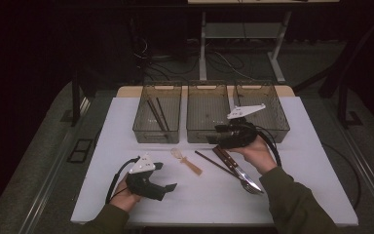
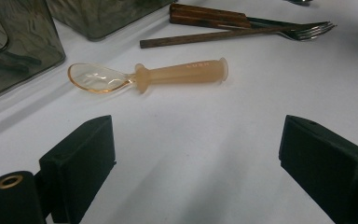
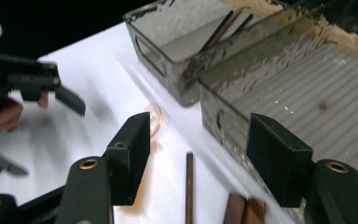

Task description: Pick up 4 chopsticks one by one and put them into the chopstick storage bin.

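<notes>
A translucent orange spoon (image 1: 186, 161) (image 2: 168, 74) lies on the white table (image 1: 126, 146). To its right lie a single dark chopstick (image 1: 214, 162) (image 3: 189, 186) and a wooden-handled knife and fork (image 1: 234, 166) (image 2: 303, 30). My left gripper (image 1: 168, 176) (image 2: 205, 163) rests near the table's front left. It is open, points at the spoon, and nothing is between its jaws. My right gripper (image 1: 215, 136) (image 3: 200, 154) hovers open and empty over the chopstick's far end, close to the middle bin's front wall (image 3: 223, 121). The spoon's bowl (image 3: 154, 116) peeks out beside its left jaw.
Three smoky clear bins stand in a row at the back. The left bin (image 1: 141, 122) holds two dark chopsticks (image 1: 156, 114); the middle bin (image 1: 191, 122) and the right bin (image 1: 280, 119) look bare inside. In the right gripper view the left gripper (image 3: 28, 79) shows farther off.
</notes>
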Available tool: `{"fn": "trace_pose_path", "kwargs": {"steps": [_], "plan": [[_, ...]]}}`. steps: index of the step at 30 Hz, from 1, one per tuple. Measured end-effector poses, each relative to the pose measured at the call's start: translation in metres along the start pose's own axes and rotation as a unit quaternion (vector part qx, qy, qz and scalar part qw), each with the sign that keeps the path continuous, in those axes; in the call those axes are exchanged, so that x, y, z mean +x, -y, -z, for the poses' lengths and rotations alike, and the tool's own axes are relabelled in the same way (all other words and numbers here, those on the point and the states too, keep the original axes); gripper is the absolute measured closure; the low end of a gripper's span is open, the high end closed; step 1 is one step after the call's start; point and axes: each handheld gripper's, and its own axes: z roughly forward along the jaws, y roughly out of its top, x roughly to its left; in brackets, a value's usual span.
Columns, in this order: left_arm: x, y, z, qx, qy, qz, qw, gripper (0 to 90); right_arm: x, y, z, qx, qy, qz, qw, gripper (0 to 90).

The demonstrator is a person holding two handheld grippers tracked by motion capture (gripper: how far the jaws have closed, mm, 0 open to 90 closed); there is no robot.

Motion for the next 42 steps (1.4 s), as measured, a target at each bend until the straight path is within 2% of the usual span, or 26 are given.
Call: {"fn": "trace_pose_path", "kwargs": {"steps": [8, 16, 23, 35, 42], "plan": [[0.0, 0.0, 0.0, -0.001, -0.002, 0.002, 1.0, 9.9, -0.003, 0.026, 0.015, 0.004, -0.004, -0.003, 1.0, 41.6], [0.0, 0.0, 0.001, 0.002, -0.001, -0.007, 1.0, 10.0, -0.001, 0.048, 0.027, 0.034, -0.006, 0.007, 0.9994, 44.3], [-0.001, 0.0, 0.001, 0.002, -0.001, -0.005, 1.0, 10.0, 0.006, 0.068, 0.04, 0.047, -0.002, 0.017, 0.9988, 48.0], [-0.001, 0.0, 0.002, 0.001, -0.004, -0.004, 1.0, 10.2, 0.008, 0.102, 0.059, 0.068, -0.002, 0.007, 0.9977, 58.6], [-0.001, 0.0, 0.002, 0.0, -0.005, -0.003, 1.0, 10.2, 0.008, 0.119, 0.066, 0.077, -0.002, -0.006, 0.997, 63.3]]}}
